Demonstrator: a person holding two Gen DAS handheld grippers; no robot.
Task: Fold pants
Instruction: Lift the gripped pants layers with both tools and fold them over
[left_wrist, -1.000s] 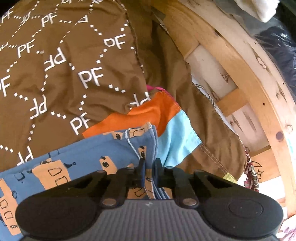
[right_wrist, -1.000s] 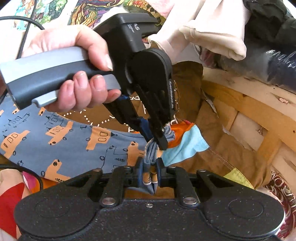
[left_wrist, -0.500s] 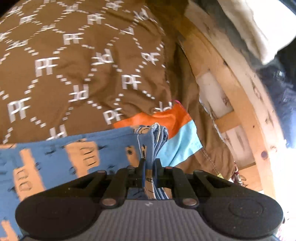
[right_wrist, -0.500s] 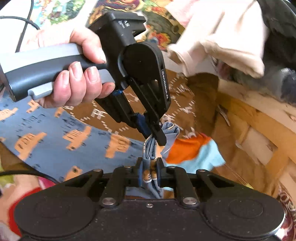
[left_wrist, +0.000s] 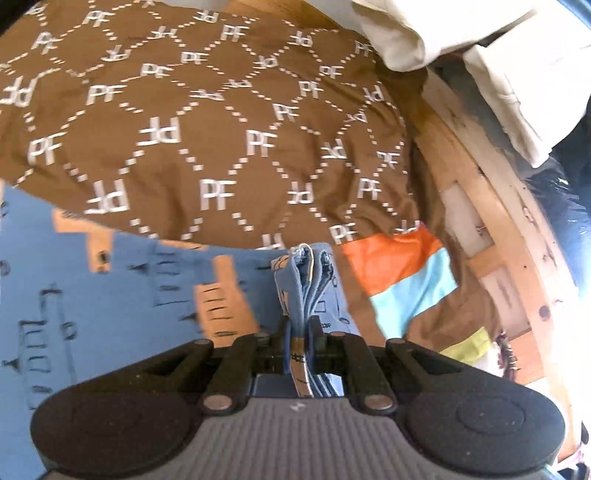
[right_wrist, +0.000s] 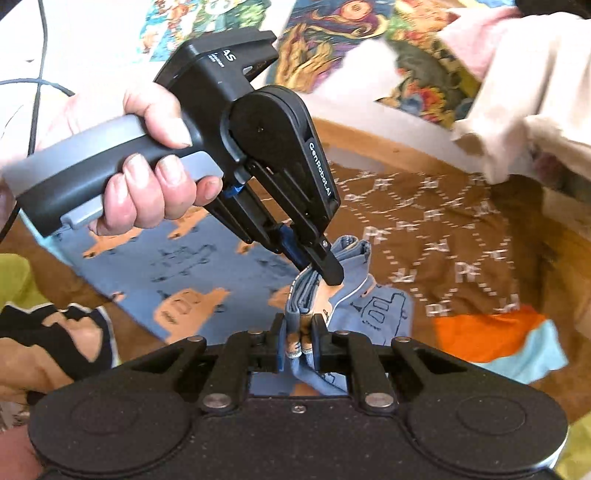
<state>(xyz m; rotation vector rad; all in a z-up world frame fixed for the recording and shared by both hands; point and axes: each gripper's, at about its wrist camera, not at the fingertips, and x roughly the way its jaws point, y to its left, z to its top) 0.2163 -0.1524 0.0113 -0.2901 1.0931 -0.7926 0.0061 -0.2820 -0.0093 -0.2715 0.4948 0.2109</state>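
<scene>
The blue pants (left_wrist: 110, 295) with orange vehicle prints lie over a brown "PF" patterned cloth (left_wrist: 207, 122). My left gripper (left_wrist: 299, 328) is shut on a bunched stack of the pants' edges, which stand up between its fingers. My right gripper (right_wrist: 298, 328) is shut on the same bunched corner of the pants (right_wrist: 207, 266), close beside the left one. The left gripper (right_wrist: 321, 269) shows in the right wrist view, held by a hand (right_wrist: 147, 184), its tips pinching the fabric just ahead of mine.
A wooden slatted frame (left_wrist: 491, 206) curves along the right. An orange and light-blue cloth patch (left_wrist: 406, 269) lies right of the pants. Cream fabric (left_wrist: 498, 55) hangs at the upper right. A colourful printed sheet (right_wrist: 369, 55) lies behind. A second hand (right_wrist: 44, 350) is at lower left.
Both grippers, still clamped on the pants' bunched edge, have moved together to the left and away from the wooden frame, dragging the fabric across the brown cloth.
</scene>
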